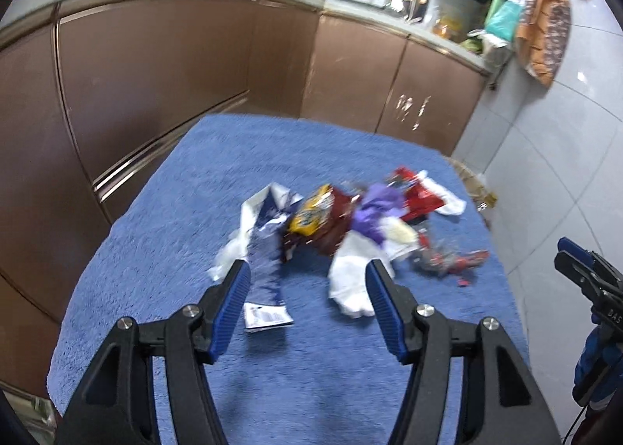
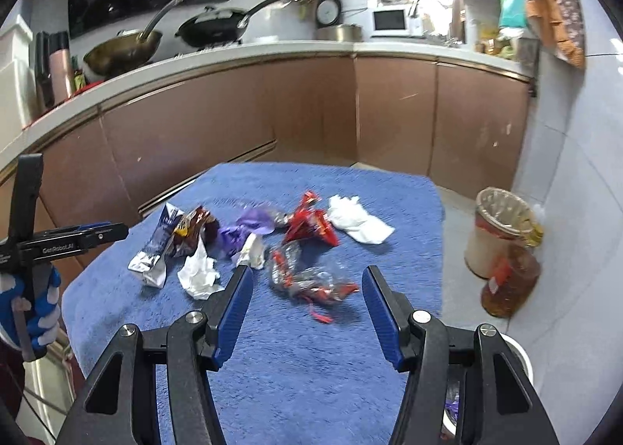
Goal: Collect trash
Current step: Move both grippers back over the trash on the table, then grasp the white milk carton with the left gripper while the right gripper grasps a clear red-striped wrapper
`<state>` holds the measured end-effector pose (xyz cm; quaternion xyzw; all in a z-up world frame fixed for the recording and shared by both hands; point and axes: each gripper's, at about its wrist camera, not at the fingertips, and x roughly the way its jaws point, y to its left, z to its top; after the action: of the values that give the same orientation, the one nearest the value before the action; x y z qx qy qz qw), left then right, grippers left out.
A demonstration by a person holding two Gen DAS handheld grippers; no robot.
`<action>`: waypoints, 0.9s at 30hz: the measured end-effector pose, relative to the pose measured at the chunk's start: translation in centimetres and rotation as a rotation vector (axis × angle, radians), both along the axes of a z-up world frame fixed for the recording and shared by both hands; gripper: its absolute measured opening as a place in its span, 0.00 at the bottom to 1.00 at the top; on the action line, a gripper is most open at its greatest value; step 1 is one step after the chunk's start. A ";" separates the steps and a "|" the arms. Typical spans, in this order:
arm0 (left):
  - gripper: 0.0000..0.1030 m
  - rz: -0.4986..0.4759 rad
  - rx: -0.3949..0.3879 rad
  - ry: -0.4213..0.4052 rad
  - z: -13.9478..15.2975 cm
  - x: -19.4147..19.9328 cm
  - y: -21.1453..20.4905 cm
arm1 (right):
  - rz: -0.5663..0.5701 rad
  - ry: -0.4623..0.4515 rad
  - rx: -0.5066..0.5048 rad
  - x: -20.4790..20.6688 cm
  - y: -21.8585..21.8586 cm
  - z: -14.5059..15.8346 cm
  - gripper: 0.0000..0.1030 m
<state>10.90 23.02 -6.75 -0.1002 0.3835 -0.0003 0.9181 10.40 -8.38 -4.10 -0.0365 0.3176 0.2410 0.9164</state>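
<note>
A heap of trash lies on a blue towel (image 1: 194, 211): a silver-blue wrapper (image 1: 266, 254), a yellow-brown snack bag (image 1: 311, 215), a purple glove (image 1: 375, 209), a red wrapper (image 1: 418, 193) and crumpled white tissue (image 1: 350, 281). My left gripper (image 1: 307, 267) hovers open just short of the heap, empty. My right gripper (image 2: 307, 273) is also open and empty, with a clear wrapper with red print (image 2: 311, 281) on the towel (image 2: 311, 367) just beyond its tips. White tissue (image 2: 360, 225) lies farther back.
A lined waste bin (image 2: 502, 230) and an amber jar (image 2: 510, 281) stand on the tiled floor right of the towel. A white tub (image 2: 520, 357) sits below my right gripper. Brown cabinets (image 2: 233, 125) run behind. A gloved hand (image 2: 37, 312) holds the left gripper (image 2: 117, 230).
</note>
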 end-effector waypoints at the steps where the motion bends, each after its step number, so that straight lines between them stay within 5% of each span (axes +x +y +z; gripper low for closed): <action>1: 0.58 0.005 0.001 0.016 -0.6 0.4 0.2 | 0.009 0.008 -0.003 0.3 0.3 -0.3 0.54; 18: 0.57 0.047 0.058 0.152 -6.1 4.5 0.7 | 0.158 0.162 -0.123 8.6 6.8 -8.5 0.54; 27: 0.32 0.046 0.051 0.167 -7.4 4.7 0.5 | 0.199 0.216 -0.168 10.8 8.1 -11.2 0.54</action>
<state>15.57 23.54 -14.14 -0.0855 0.4560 0.0389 0.8850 21.22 -0.33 -15.32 -0.1182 0.4283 0.3055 0.8422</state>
